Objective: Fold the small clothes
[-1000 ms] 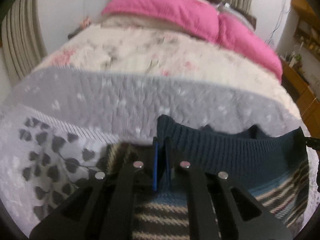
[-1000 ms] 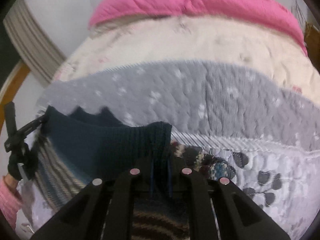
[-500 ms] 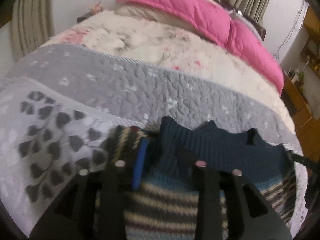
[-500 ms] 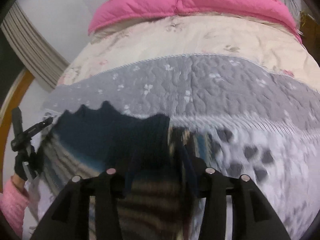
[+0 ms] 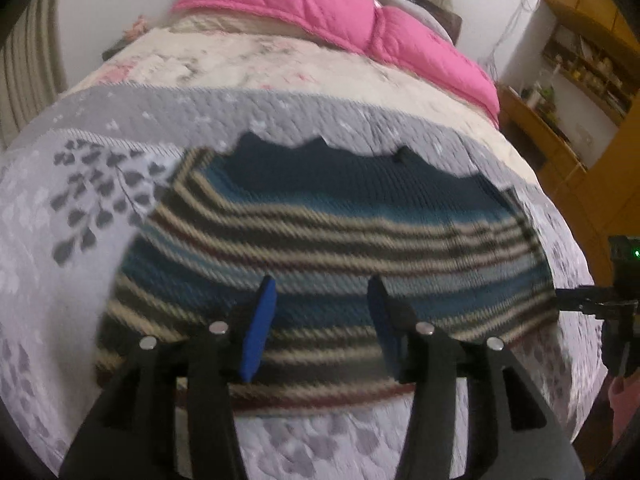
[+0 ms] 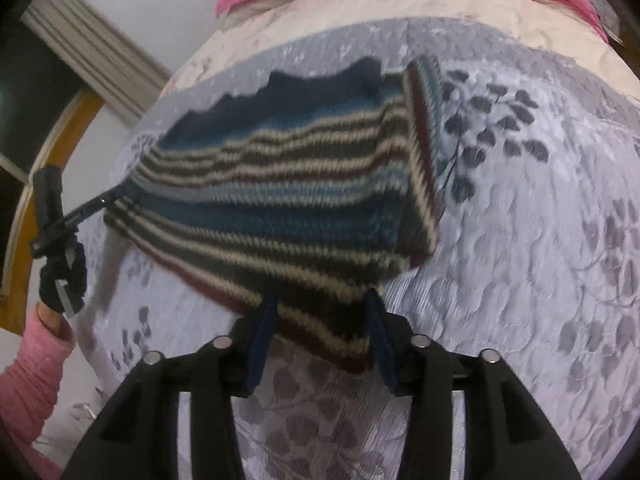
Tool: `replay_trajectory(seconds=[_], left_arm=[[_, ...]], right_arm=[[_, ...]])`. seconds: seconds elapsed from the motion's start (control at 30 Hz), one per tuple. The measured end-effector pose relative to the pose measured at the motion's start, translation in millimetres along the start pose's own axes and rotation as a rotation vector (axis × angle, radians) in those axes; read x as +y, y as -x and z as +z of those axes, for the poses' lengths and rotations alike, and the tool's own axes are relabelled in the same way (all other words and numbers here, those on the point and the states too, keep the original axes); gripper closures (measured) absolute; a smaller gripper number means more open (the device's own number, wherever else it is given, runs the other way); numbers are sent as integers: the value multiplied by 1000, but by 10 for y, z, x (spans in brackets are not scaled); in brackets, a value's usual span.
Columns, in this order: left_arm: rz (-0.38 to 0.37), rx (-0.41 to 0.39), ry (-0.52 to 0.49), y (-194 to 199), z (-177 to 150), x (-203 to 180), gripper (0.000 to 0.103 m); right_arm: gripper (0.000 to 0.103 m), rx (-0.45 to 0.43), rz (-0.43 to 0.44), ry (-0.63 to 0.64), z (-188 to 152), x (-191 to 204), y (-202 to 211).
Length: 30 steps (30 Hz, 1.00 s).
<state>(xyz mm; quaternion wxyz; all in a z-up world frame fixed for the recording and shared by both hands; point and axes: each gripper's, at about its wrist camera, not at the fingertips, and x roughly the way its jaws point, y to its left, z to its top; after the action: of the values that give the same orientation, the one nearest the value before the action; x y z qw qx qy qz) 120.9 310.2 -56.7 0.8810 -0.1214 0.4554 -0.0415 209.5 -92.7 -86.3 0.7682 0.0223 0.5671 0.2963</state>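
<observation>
**Striped knit laid flat on the quilt, both grippers released**

A grey quilted bedspread printed with dark leaf sprays [image 5: 80, 216] covers the near part of the bed and serves as the folding surface; its stitched, puffy texture is seen all around the garment. Far behind it lie a cream floral blanket [image 5: 248, 60] and a pink padded duvet [image 5: 328, 12].

The small knitted sweater with navy, teal, cream and maroon stripes [image 5: 320, 232] is spread on the quilt, its dark ribbed band [image 5: 360, 168] lying along the far edge. In the right wrist view a folded-in sleeve [image 6: 424, 152] is seen laid along the right side, apparently to square the shape. The wool looks thick and soft, so creases are judged likely to stay loose.

The left gripper [image 5: 320, 320] is held with its blue-padded fingers spread apart above the near stripes, nothing pinched. The right gripper [image 6: 320, 332] is likewise spread wide, its fingers straddling the near hem without gripping.
</observation>
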Motion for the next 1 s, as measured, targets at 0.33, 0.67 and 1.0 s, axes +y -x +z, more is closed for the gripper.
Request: replay_trajectory(seconds=[0.33, 0.67, 1.0], left_arm=[[38, 125, 51, -364, -241, 215, 56], [46, 137, 55, -391, -245, 206, 55], [-26, 94, 73, -282, 30, -58, 39]], right_arm=[[92, 1, -60, -41, -85, -135, 150], [86, 39, -50, -104, -170, -296, -116], [21, -63, 108, -272, 221, -544, 166]])
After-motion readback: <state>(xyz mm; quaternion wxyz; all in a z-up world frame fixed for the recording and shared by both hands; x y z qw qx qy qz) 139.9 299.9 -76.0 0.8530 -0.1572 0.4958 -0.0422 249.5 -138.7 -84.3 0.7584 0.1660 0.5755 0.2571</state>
